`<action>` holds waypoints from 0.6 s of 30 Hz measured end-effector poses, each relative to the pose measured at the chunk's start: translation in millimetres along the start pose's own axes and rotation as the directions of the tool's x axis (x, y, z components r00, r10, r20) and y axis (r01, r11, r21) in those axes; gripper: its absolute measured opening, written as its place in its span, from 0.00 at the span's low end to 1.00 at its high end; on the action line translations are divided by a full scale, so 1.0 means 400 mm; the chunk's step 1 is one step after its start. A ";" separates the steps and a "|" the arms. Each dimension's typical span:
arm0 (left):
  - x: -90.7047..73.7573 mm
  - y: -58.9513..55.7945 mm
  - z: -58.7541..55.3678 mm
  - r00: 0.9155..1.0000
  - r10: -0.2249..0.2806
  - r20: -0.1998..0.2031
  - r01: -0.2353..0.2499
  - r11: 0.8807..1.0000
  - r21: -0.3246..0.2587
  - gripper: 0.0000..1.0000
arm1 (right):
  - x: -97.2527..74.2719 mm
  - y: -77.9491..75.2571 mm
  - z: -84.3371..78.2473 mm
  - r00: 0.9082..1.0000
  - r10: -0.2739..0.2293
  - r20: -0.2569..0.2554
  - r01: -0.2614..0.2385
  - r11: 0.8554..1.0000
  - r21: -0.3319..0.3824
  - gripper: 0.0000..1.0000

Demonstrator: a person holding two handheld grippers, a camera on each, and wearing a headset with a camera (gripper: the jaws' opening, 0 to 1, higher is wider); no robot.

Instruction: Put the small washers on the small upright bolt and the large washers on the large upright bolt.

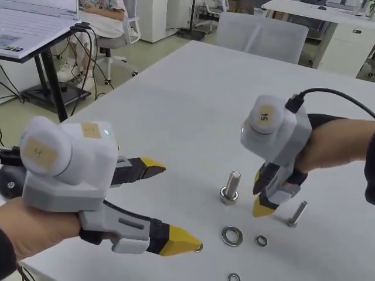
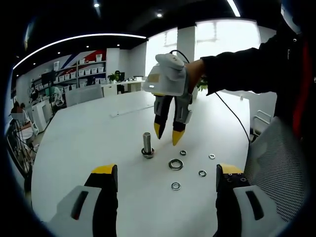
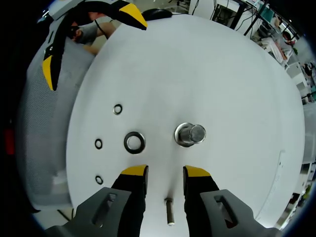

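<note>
Several small washers point(image 1: 261, 240) and one large washer point(image 1: 232, 236) lie loose beside the large bolt point(image 1: 230, 187), apparently none threaded; left gripper point(image 1: 179, 205) gapes wide, right gripper point(image 3: 165, 172) narrower, both empty.

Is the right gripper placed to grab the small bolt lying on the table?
Probably yes. The right gripper hangs open over the small bolt, which lies flat on the bare table, in line with the gap between its jaws. Nothing sits between them; the large washer and upright bolt lie further ahead.
</note>
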State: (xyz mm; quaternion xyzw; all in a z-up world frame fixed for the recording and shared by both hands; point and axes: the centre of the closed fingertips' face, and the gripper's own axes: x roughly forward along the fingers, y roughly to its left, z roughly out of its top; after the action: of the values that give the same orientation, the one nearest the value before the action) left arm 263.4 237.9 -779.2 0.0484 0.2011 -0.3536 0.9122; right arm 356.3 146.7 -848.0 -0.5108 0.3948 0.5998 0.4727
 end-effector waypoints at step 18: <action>0.000 -0.006 0.005 1.000 -0.006 -0.001 0.006 1.000 0.007 0.81 | 0.029 0.103 0.041 0.999 0.036 0.016 -0.036 0.998 -0.053 0.30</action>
State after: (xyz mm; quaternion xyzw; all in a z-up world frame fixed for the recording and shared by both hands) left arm 262.4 235.9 -777.3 0.0513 0.2002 -0.3569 0.9110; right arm 312.1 154.2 -857.0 -0.5108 0.3838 0.6229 0.4515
